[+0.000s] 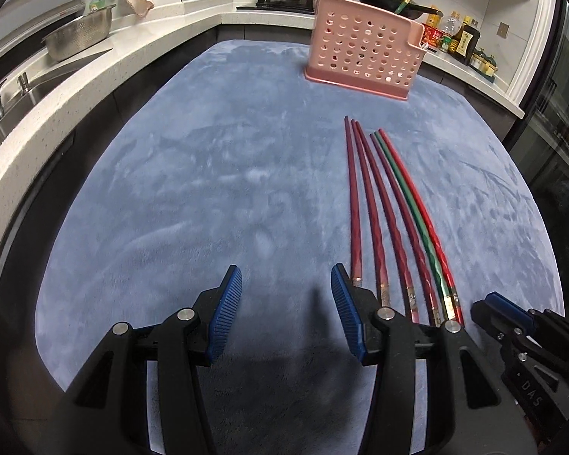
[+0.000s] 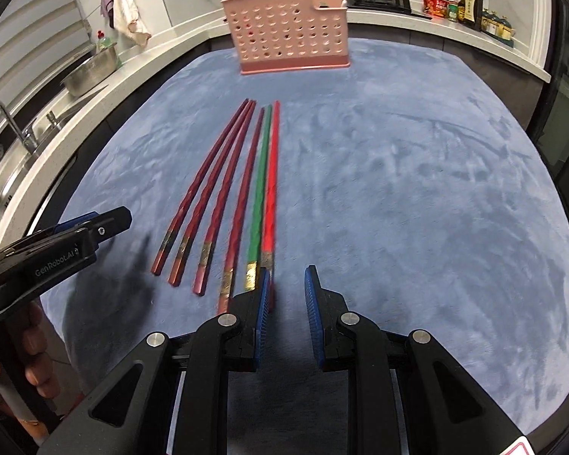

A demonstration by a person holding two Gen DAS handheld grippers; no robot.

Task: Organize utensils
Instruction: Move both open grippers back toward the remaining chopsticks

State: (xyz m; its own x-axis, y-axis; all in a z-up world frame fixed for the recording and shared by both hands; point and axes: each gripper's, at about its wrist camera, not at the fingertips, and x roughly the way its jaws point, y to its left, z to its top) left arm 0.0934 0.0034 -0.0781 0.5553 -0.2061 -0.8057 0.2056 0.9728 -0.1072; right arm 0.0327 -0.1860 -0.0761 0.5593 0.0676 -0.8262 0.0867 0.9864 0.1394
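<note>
Clearly, both my left claw [image 1: 286,284] and right claw [image 2: 286,288] gape empty; the 6 chopsticks [image 2: 242,185] lie touching, so 1 pinch may snag 2.

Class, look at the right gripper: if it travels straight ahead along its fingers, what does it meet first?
Probably bare blue cloth; the right gripper points just right of the red chopstick, though the pink holder stands farther ahead.

Both wrist views low, forward; share chopsticks [image 1: 398,223]
</note>
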